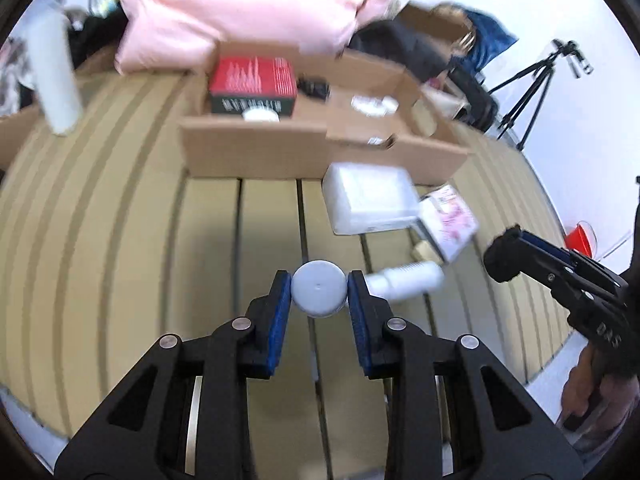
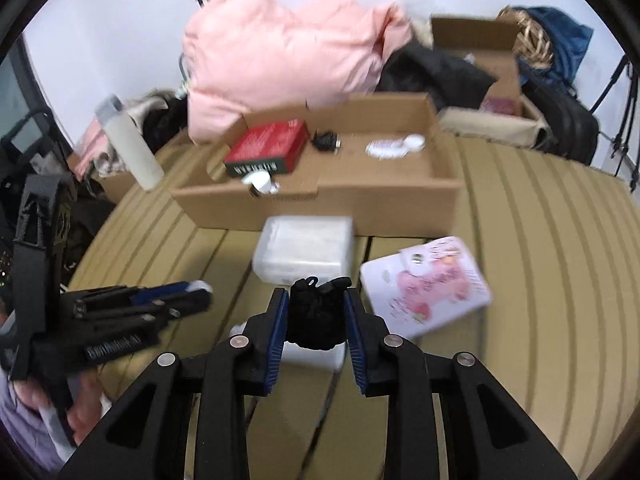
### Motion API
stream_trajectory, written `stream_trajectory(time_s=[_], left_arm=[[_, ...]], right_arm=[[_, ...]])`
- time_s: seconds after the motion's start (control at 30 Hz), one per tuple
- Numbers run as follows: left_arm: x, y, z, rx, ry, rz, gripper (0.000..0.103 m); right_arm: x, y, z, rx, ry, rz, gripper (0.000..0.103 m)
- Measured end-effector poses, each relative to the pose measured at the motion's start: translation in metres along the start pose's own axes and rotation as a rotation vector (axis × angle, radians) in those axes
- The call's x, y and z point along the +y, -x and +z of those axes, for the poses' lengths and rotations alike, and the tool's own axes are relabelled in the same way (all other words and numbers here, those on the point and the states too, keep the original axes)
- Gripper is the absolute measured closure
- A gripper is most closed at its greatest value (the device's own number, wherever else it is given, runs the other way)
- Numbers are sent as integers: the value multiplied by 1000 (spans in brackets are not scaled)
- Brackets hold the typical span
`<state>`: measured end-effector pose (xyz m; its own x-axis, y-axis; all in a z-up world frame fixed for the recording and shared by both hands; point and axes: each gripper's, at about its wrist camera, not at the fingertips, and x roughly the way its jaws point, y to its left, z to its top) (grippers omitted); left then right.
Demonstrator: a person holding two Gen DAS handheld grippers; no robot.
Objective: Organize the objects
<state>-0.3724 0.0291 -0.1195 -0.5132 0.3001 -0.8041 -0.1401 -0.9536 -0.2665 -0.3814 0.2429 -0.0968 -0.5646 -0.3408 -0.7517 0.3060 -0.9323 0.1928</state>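
My left hand-held gripper (image 1: 319, 294) is clamped on a white round cap (image 1: 319, 293), the right hand-held gripper (image 2: 316, 316) squeezes a black bundle (image 2: 316, 316). Ahead, a translucent container (image 2: 306, 254) sits right in front of the cardboard box (image 2: 320, 200) on the worktop (image 2: 540, 260).

both wrist cams sit low behind their claws, facing the cardboard box (image 1: 320, 152) (image 2: 320, 196) across the tabletop (image 1: 120, 220) (image 2: 540, 240); both also catch the pink jacket (image 1: 248, 4) (image 2: 280, 52).

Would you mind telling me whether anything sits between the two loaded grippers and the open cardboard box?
Yes. The white plastic container lies on the table directly in front of the cardboard box, ahead of the right gripper holding the black bundle. The left gripper, holding the grey-capped bottle, faces bare table up to the box wall.
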Motion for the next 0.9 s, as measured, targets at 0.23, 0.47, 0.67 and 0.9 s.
stream_trajectory(time_s=[0.23,0.47,0.67,0.9], left_arm=[[-24,117,-58,-141,-5,-20,78],[-36,149,-69,-199,-6,2,78],[-41,139,-43,-177,-17,-85,78],[-35,53,74,-57,-26,-96,78]], right_arm=[[25,104,-60,-47,37,33,72],[29,134,-82,-77,16,25,72],[24,133,-74,-96,31,50,72],[-15,62,17,-55,41,72,72]])
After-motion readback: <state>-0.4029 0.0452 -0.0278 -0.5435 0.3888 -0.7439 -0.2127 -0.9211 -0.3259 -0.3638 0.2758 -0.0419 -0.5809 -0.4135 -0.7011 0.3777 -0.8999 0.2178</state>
